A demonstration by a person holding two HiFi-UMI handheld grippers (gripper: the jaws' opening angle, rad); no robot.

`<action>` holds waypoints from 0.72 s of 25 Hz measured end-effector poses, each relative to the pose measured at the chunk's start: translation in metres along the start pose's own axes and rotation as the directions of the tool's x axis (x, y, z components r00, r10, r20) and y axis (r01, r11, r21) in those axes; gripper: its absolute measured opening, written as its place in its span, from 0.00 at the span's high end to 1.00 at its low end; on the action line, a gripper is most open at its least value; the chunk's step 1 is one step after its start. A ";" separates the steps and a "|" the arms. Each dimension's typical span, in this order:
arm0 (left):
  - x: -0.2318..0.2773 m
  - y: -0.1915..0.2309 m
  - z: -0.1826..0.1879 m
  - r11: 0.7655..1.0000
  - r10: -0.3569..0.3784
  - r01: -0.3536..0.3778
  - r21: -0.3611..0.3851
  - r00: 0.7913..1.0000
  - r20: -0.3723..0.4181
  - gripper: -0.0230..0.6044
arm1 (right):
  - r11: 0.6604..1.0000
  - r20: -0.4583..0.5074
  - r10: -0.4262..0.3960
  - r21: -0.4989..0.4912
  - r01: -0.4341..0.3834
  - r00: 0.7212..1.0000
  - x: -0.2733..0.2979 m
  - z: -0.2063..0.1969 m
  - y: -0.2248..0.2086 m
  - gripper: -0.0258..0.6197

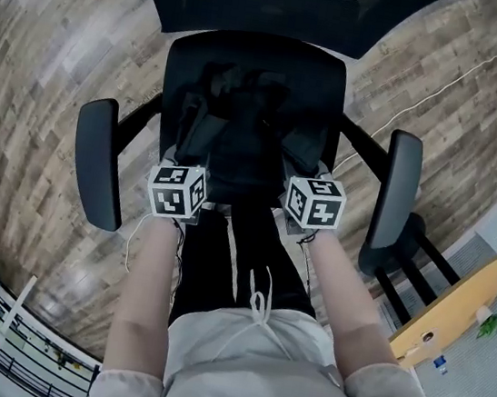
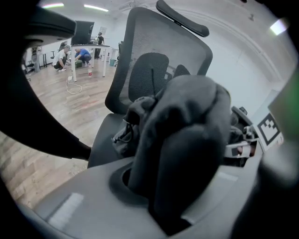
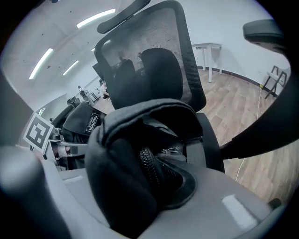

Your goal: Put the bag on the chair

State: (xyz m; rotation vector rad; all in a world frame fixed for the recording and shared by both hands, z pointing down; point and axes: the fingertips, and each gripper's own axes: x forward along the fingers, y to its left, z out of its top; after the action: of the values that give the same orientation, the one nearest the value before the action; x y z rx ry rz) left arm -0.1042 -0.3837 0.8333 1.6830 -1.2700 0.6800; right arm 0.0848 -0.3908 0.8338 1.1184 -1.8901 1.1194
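A black fabric bag (image 1: 239,137) lies on the seat of a black mesh office chair (image 1: 195,57), straight below me. My left gripper (image 1: 190,155) is at the bag's near left edge, and my right gripper (image 1: 304,162) is at its near right edge. In the left gripper view a thick fold of the bag (image 2: 182,140) fills the jaws of the left gripper (image 2: 168,184), which is shut on it. In the right gripper view a padded strap with a zip (image 3: 135,154) is bunched in the right gripper (image 3: 140,196), also shut on it. The other gripper's marker cube shows in each view.
The chair's armrests (image 1: 97,163) (image 1: 397,200) flank both grippers, and its mesh backrest (image 2: 159,42) rises behind the bag. A white cable (image 1: 448,83) runs over the wooden floor. A yellow board (image 1: 453,309) lies at the right. People crouch by a distant table (image 2: 84,53).
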 end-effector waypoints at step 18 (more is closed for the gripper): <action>-0.029 -0.011 -0.015 0.997 -0.035 0.037 -0.071 0.999 0.032 0.31 | 0.995 0.081 -0.098 0.042 0.095 0.992 -0.023 -0.014 0.000 0.21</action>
State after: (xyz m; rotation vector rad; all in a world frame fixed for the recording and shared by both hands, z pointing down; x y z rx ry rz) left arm -0.1020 -0.3565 0.8125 1.6600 -1.2681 0.5824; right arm 0.0963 -0.3702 0.8203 1.2821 -1.8631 1.0734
